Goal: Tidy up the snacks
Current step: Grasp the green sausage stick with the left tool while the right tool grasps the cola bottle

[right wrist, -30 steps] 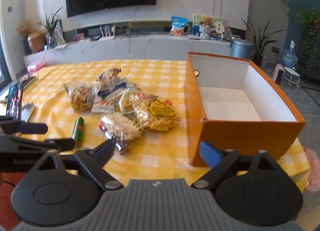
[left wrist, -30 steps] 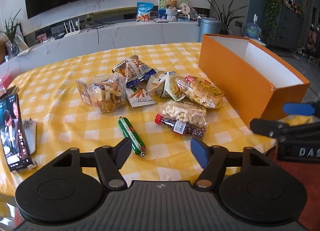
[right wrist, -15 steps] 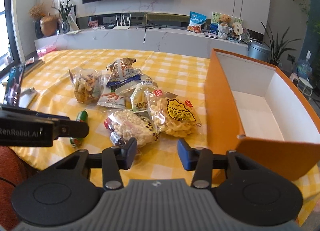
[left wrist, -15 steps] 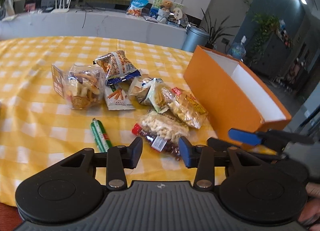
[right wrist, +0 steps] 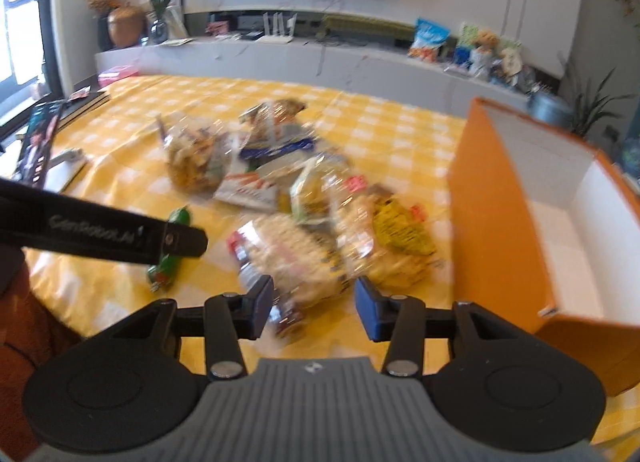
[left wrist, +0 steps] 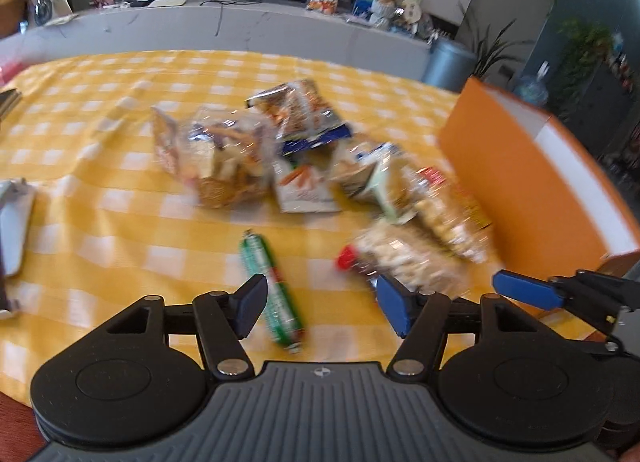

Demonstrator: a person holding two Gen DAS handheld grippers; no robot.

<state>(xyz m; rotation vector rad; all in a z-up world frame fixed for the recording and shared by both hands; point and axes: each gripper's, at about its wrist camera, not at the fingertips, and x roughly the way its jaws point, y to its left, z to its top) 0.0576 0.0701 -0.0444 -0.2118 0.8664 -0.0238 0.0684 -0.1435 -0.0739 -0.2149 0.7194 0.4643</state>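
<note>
Both frames motion-blurred, so package print is unreadable. Left gripper (left wrist: 322,310) hovers low over the near edge of the yellow checked tablecloth (left wrist: 100,221), fingers spread wide with nothing between the pads; the green sausage stick (left wrist: 272,294) lies on the cloth just ahead, nearer the left finger (left wrist: 250,304) and partly hidden behind it, not gripped. Right gripper (right wrist: 314,314) is likewise spread, holding nothing, and points at the clear bag of pale puffed snack (right wrist: 296,258), whose near end sits between the fingertips in view (contact cannot be confirmed). A red-capped dark packet (left wrist: 352,260) pokes out from under that bag. Beside it, toward the box, lies a clear bag with a yellow label (right wrist: 392,246). Farther back the snack pile continues: a clear bag of mixed crackers (left wrist: 224,165), a crumpled blue-and-silver bag (left wrist: 304,113), a white packet with carrot-stick picture (left wrist: 304,189). The orange box (right wrist: 500,213) stands open at the right of the pile, white interior bare where visible. A phone (right wrist: 38,141) is propped at the cloth's left edge.
</note>
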